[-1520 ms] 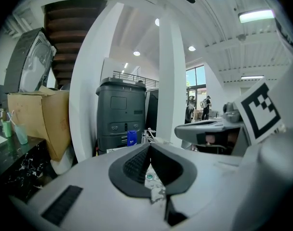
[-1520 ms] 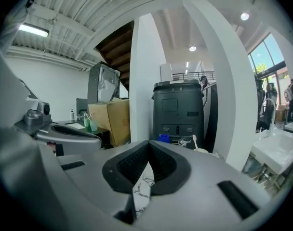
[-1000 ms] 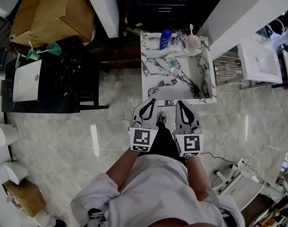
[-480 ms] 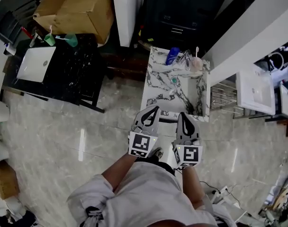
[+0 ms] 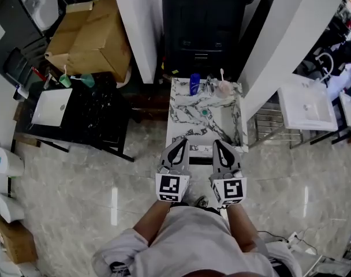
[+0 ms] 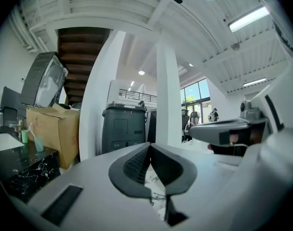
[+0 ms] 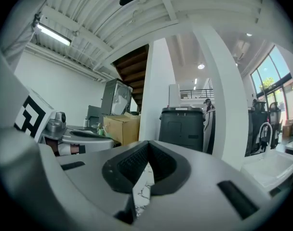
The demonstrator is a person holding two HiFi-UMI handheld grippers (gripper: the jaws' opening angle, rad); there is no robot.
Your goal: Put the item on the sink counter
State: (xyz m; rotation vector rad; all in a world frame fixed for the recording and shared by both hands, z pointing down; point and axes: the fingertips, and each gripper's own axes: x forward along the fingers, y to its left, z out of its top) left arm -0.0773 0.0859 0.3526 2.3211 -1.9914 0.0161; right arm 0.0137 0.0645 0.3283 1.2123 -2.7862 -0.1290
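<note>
Here, closed empty jaws are held level.
The left gripper (image 5: pixel 183 141) and right gripper (image 5: pixel 217 143) are extended side by side, the sink counter (image 5: pixel 179 113) just beyond their tips, a blue bottle (image 5: pixel 194 84) farthest.

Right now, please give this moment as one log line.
left gripper: shut, empty | right gripper: shut, empty | marble sink counter: just ahead

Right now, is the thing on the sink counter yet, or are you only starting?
Done: a blue bottle and a toothbrush cup already stand at the back of the marble sink counter; I can't tell if either is the item. In hand: nothing; left gripper and right gripper have jaws together, empty, before the counter. Left: perhaps fetching and placing it.
</note>
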